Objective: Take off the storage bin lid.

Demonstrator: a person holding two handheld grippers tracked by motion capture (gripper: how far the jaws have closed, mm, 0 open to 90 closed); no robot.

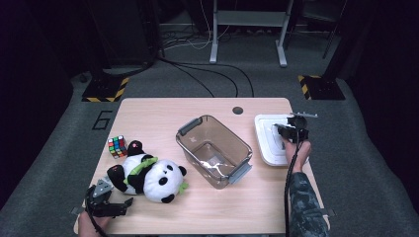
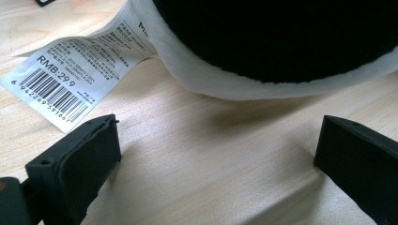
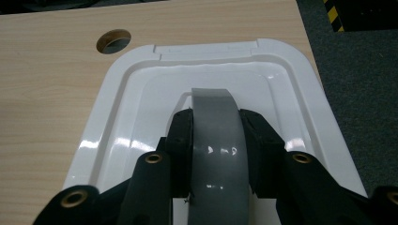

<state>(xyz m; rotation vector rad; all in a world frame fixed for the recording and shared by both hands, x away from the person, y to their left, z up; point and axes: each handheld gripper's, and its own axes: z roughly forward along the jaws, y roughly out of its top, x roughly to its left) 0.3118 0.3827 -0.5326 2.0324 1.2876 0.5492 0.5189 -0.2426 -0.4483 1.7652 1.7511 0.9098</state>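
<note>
right claw [image 3: 217,140] clamps grey tape roll [image 3: 215,140] over white lid [image 3: 117,122], beside table edge [image 3: 307,61].

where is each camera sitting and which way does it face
High view: above the person's side of the table, facing forward and down; forearms and both hand-held grippers enter at the bottom.
Left gripper view: on the left hand-held gripper, low over the table, facing the panda plush and its tag; jaws apart.
Right gripper view: on the right hand-held gripper, facing the white lid, clamped on its grey handle.
Shared: the high and right gripper views both show the lid.
</note>
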